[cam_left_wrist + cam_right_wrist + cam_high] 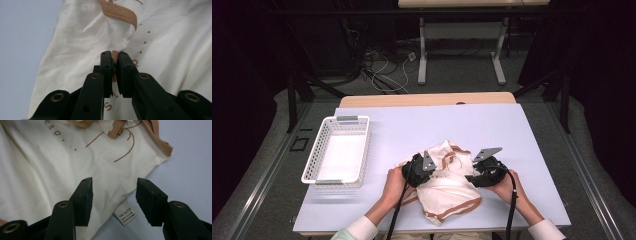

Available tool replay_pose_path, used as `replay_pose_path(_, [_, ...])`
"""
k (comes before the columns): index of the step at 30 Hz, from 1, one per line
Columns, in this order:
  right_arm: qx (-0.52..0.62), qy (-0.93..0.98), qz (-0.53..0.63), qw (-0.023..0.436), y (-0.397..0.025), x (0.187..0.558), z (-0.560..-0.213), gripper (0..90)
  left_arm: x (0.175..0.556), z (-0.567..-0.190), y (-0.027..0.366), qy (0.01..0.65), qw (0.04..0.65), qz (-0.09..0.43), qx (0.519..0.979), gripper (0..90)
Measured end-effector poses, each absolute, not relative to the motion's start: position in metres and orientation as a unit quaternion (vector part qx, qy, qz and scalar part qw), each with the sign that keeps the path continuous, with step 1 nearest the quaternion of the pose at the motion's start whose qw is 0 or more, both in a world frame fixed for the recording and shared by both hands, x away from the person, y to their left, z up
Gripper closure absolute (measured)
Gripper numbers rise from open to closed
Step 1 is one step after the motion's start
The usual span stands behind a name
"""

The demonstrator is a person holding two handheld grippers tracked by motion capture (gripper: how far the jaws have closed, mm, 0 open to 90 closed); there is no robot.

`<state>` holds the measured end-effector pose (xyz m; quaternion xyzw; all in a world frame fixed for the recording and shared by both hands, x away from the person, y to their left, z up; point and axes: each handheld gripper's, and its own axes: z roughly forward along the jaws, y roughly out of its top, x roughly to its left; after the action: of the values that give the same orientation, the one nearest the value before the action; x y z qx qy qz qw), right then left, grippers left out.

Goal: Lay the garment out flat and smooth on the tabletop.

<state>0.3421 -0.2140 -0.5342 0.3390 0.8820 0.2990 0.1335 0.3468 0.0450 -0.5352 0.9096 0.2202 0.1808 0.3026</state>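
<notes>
Pinching the garment's (447,187) tan strap (118,12), the left gripper (114,61) has its jaws pressed together; the right gripper (113,192) hovers spread over the hem label (125,215) on the table (537,150).

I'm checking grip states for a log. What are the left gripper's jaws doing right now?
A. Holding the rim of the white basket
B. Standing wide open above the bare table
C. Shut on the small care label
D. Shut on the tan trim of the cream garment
D: in the left gripper view the left gripper has its jaws pressed together on a strip of tan trim of the cream garment.
</notes>
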Motion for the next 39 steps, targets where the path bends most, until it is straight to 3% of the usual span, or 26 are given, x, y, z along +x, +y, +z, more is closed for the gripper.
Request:
replay_pose_path(20, [0.335, 0.885, 0.295, 0.13, -0.212, 0.342, -0.538, 47.8, 0.376, -0.526, 0.106, 0.335, 0.31, 0.216, 0.863, 85.1])
replay_pose_path(33, [0.329, 0.89, 0.287, 0.132, -0.21, 0.343, -0.541, 48.4, 0.398, -0.539, 0.116, 0.41, 0.272, 0.241, 0.836, 84.8])
replay_pose_path(39, [0.328, 0.891, 0.284, 0.131, -0.208, 0.344, -0.542, 48.5, 0.409, -0.553, 0.123, 0.444, 0.259, 0.22, 0.829, 82.3])
